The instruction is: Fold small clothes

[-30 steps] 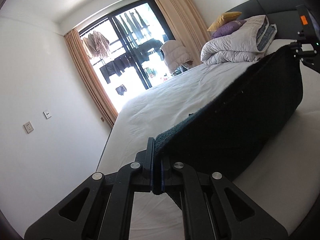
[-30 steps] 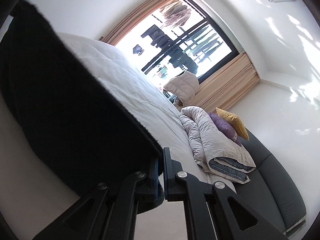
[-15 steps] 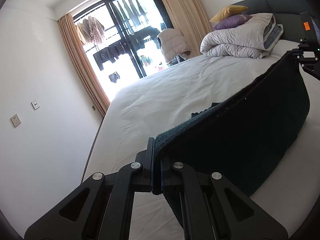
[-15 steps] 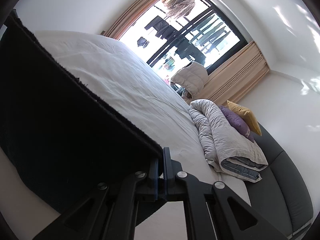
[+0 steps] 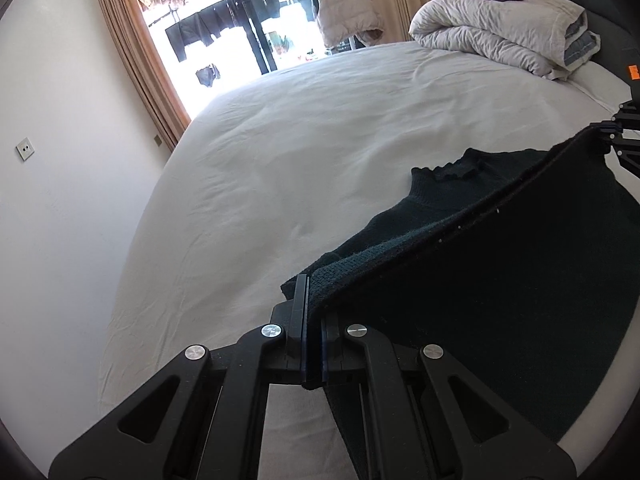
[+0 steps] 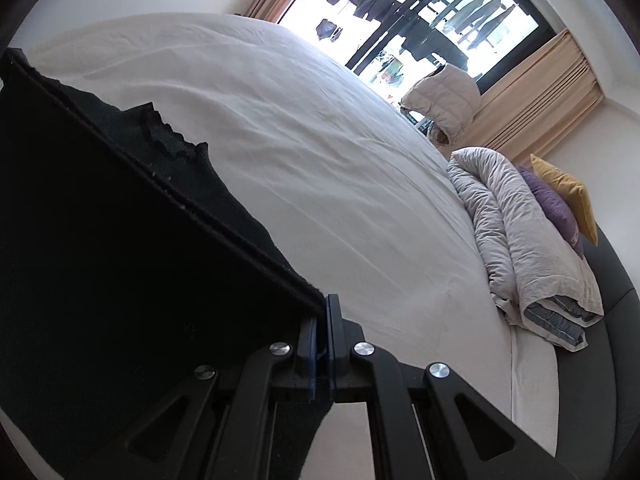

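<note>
White bed sheet [image 5: 328,152]; folded duvet [image 5: 500,36] at 1 o'clock; left gripper [image 5: 313,320], right gripper [image 6: 322,328] each pinching dark sweater [image 5: 500,280] hem

Dark green sweater [image 5: 500,280], white bedsheet [image 5: 320,140]

Right gripper [image 6: 321,344] clamped on a corner of the dark knit sweater [image 6: 120,260], hem stretched taut toward upper left. Ruffled collar lying on the white bed [image 6: 320,152]. Folded duvet [image 6: 528,248] and two pillows [image 6: 560,200] near the headboard.
</note>
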Available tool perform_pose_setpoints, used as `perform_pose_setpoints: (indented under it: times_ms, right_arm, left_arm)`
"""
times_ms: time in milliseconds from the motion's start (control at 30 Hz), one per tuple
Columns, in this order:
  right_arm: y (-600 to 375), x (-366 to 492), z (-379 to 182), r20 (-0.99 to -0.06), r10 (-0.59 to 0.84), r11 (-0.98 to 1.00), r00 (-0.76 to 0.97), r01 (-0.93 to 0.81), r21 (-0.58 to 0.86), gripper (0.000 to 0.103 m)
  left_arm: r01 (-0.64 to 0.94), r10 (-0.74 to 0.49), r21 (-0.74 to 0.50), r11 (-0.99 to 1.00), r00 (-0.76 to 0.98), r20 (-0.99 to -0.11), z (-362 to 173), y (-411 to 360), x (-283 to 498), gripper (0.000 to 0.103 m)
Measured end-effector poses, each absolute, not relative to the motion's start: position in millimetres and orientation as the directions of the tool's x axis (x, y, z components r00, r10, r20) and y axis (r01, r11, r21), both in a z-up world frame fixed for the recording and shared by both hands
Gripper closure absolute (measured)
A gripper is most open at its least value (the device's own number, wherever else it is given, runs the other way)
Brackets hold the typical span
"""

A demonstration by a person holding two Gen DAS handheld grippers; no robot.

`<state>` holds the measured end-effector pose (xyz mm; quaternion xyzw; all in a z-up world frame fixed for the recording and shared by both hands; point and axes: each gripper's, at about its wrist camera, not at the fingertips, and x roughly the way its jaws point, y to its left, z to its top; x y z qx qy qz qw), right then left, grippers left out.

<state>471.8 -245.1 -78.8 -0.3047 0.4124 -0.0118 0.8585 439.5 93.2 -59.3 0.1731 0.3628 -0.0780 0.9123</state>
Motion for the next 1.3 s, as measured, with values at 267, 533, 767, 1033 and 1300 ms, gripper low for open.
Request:
perform_pose_setpoints:
  times_ms: [267, 533, 767, 1033, 1300]
  right_arm:
    - [-258, 515, -119, -0.789, -0.250, 0.873, 0.561, -0.222, -0.434, 0.097]
    - [-277, 516, -117, -0.760, -0.254, 0.912, 0.599, -0.114, -0.394, 0.047]
    - [-321, 489, -86, -0.708, -0.271, 0.954, 0.652, 0.086, -0.286, 0.037]
    - [-338, 413, -66, -0.682, 0.104, 0.984, 0.724, 0.024, 0.176, 0.041]
    - [-281, 385, -98, -0.705, 0.310, 0.950, 0.638, -0.174, 0.260, 0.042]
  left_arm:
    - [0.265, 0.012, 0.260, 0.929, 0.679, -0.734, -96, 80, 489, 0.095]
    - [0.226, 0.059, 0.288, 0.931, 0.684, -0.727, -115, 91, 496, 0.068]
    - [0.037, 0.173, 0.284, 0.958, 0.714, -0.679, -95, 137, 487, 0.019]
    - [0.097, 0.040, 0.180, 0.979, 0.775, -0.631, -67, 109, 408, 0.019]
    - [0.183, 0.030, 0.218, 0.959, 0.698, -0.715, -111, 49, 393, 0.019]
